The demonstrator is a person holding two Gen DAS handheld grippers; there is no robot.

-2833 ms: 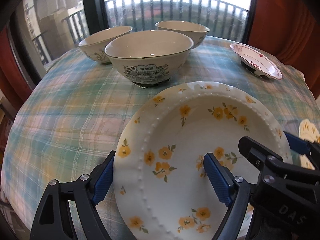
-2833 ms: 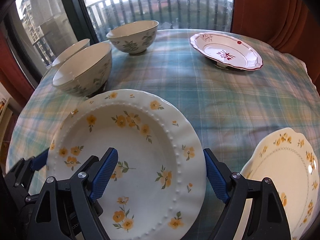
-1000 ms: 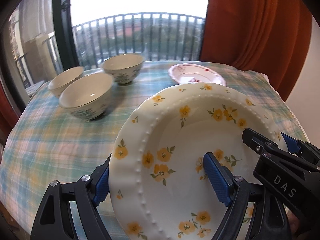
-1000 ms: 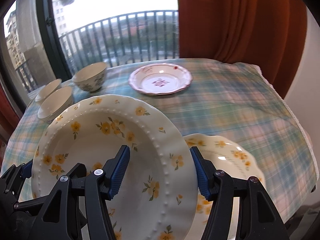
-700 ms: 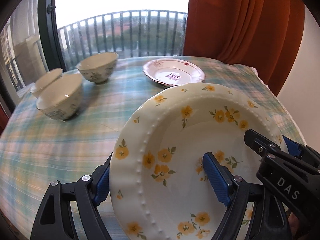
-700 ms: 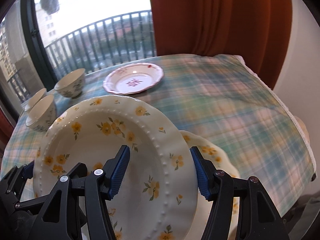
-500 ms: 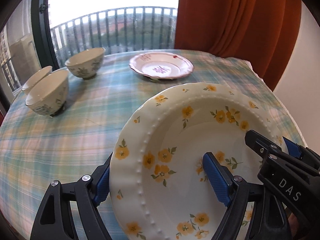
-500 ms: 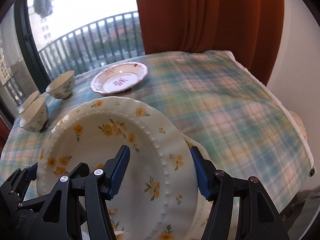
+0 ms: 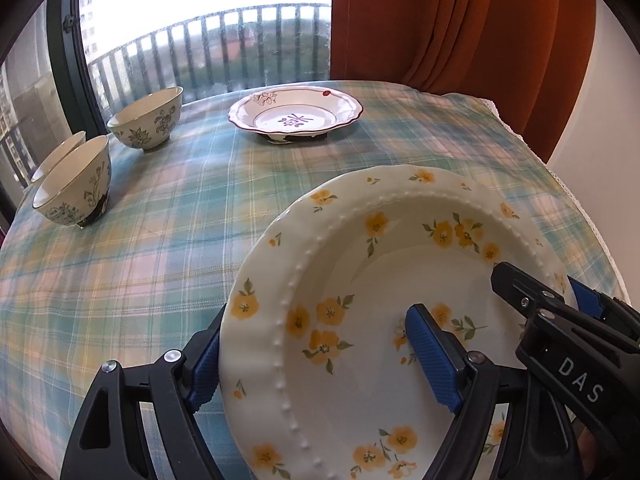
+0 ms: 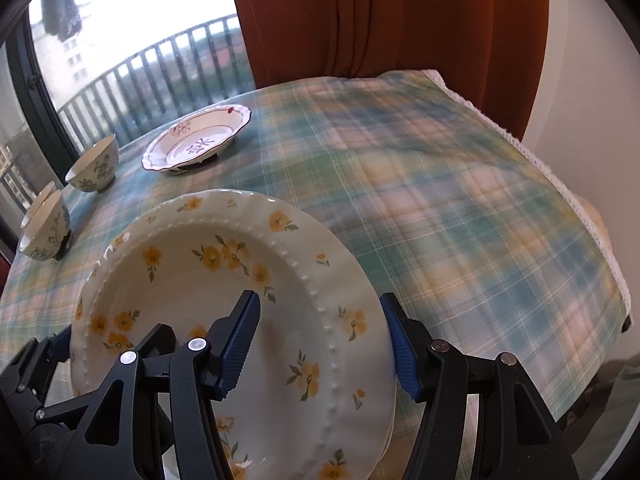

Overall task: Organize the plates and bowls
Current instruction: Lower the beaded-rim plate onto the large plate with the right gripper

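Ahead, red-rimmed plate (image 9: 296, 114), three bowls (image 9: 74, 184) — both grippers (image 9: 316, 354) (image 10: 320, 344) clamped on yellow-flowered plate (image 9: 384, 280), another plate underneath.

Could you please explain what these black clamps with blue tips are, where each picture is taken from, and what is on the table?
No robot arm is involved: a person holds a two-finger clamp in each hand, each with a wide-angle camera looking along its fingers, so each picture is one clamp's own view.

In the left view, the left gripper shows as black arms with blue pads. In the right view you see the right gripper.

Both grip the same yellow-flowered plate by opposite edges, one pad inside the rim and one outside. In the right view a second plate's edge peeks out just beneath it.

The table carries a plaid cloth. Farther back stand three bowls near the window and a red-rimmed plate.
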